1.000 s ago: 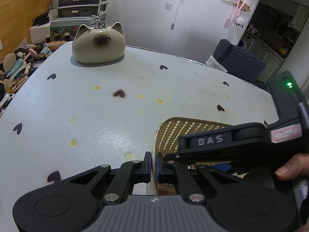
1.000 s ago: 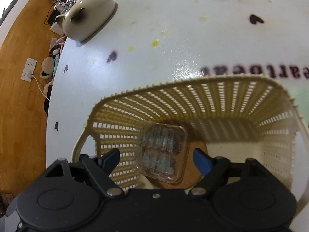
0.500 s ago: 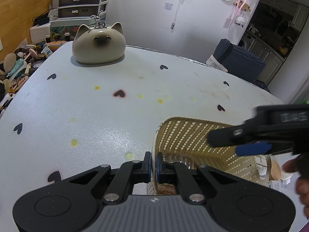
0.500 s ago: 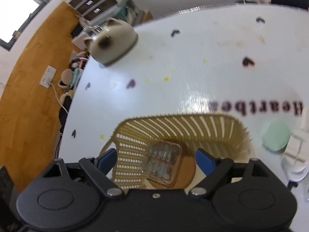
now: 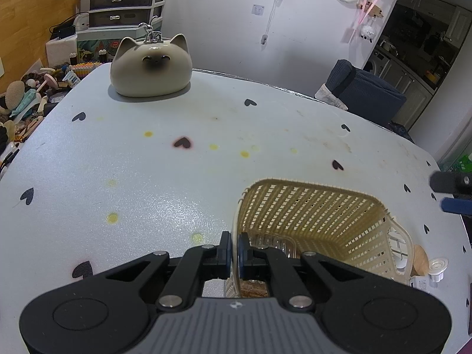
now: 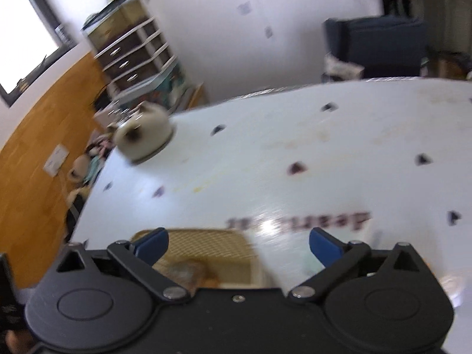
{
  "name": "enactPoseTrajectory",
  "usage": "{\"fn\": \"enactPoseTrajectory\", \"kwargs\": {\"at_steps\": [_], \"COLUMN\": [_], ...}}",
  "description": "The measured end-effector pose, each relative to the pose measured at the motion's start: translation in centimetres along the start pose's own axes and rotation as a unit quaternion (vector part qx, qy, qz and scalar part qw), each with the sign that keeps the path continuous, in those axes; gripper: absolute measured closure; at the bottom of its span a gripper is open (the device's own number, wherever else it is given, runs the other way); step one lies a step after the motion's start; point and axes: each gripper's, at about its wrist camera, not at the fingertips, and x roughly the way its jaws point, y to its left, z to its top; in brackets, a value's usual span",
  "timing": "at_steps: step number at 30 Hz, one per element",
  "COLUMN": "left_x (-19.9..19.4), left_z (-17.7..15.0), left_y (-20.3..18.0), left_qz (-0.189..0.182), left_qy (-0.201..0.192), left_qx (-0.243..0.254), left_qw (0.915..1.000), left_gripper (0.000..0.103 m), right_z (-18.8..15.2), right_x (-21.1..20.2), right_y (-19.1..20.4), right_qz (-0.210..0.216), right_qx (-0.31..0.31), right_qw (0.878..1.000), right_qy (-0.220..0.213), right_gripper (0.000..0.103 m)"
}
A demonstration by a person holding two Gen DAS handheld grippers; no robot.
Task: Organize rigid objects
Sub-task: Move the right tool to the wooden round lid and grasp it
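Note:
A tan plastic basket [image 5: 312, 215] stands on the white table. My left gripper [image 5: 234, 250] is shut on the basket's near rim. A clear plastic case [image 5: 270, 243] lies inside on the basket's floor. In the blurred right wrist view the basket [image 6: 203, 244] sits low at the left with the case [image 6: 185, 271] in it. My right gripper [image 6: 237, 240] is open and empty, raised above the table; its fingertips [image 5: 451, 188] show at the right edge of the left wrist view.
A ceramic cat figure [image 5: 151, 66] stands at the table's far left. A small white cap [image 5: 438, 265] and a wooden piece [image 5: 420, 261] lie right of the basket. Drawers [image 5: 126, 0] and floor clutter lie beyond the table.
My right gripper has lifted out of the basket and drawn away to the right, leaving the clear case inside. My left gripper has kept its hold on the rim.

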Motion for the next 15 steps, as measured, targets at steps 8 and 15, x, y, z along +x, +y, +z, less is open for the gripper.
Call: {"fn": "enactPoseTrajectory", "kwargs": {"at_steps": [8, 15], "left_x": [0.0, 0.0], "left_z": [0.0, 0.0], "left_y": [0.0, 0.0], "left_qz": [0.000, 0.000], "left_qy": [0.000, 0.000], "left_qx": [0.000, 0.000], "left_qw": [1.0000, 1.0000], "left_gripper": [0.098, 0.098], "right_z": [-2.2, -6.2], "right_x": [-1.1, -0.8], "right_y": [-5.6, -8.8], "right_qz": [-0.085, -0.140], "right_qx": [0.023, 0.026], "right_qw": [0.995, 0.989], "right_qy": [-0.039, -0.050], "right_gripper": [0.000, 0.000]}}
